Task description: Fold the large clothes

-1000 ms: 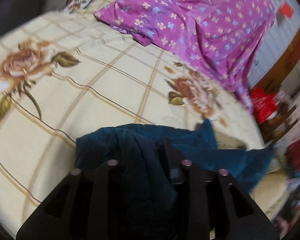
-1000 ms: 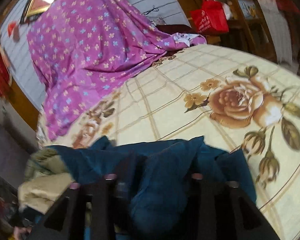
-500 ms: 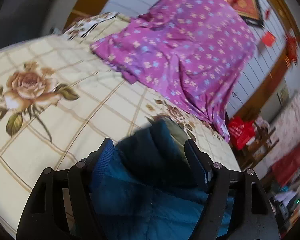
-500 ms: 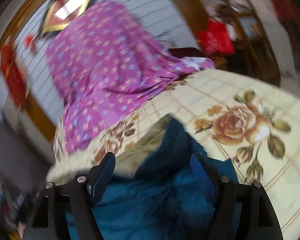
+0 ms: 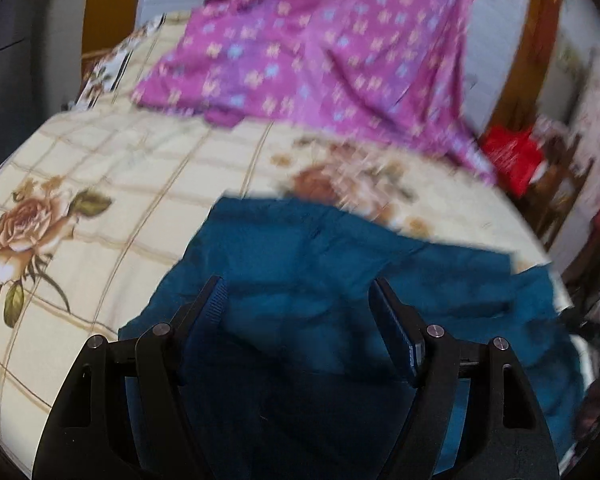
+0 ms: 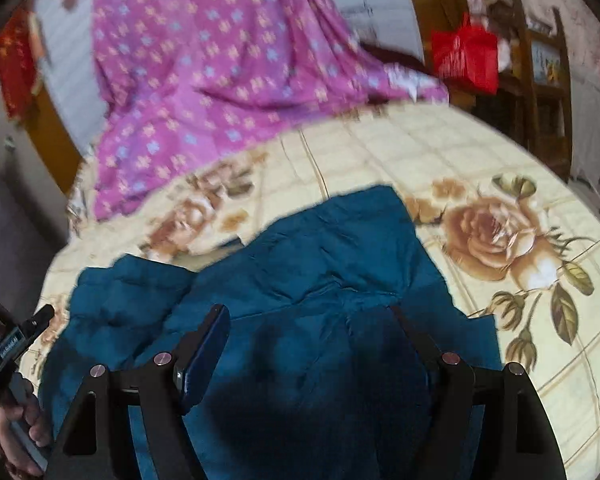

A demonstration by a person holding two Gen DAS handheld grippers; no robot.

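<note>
Teal, padded and floppy, the jacket [image 5: 320,280] sprawls on the rose-print bedspread [image 5: 100,168] right beneath both tongs. Left gripper [image 5: 296,300] spread wide, gripping nothing; right gripper [image 6: 312,328] likewise. Looks bulky but soft, so pinch a hem or sleeve edge just ahead of the fingertips.

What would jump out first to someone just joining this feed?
The teal garment lies spread on the cream rose-print bedspread, right in front of both open grippers, left and right. Behind it, a purple flowered sheet drapes over the bed's far end. A red bag sits off the bed by the wooden shelves.
</note>
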